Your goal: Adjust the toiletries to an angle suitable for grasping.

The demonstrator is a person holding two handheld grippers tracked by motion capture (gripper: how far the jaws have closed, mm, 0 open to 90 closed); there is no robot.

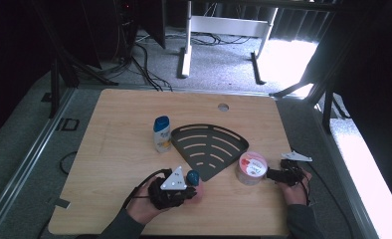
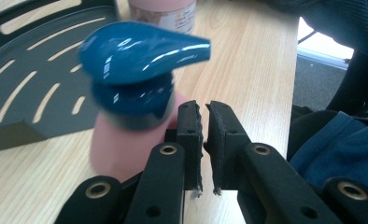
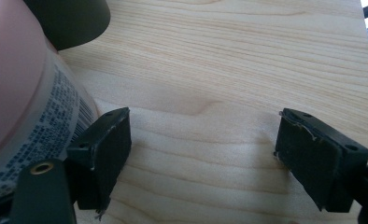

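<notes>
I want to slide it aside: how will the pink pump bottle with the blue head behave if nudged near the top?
The pump bottle is likely top-heavy: its wide blue pump head overhangs a narrower pink body, so a high nudge may tip it. The glossy head looks slippery. A low push should slide it across the smooth wooden table.

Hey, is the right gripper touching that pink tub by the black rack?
Cannot tell. In the right gripper view the right gripper stands open with the pink tub close beside one jaw, outside the gap, but the meeting point is hidden.
</notes>
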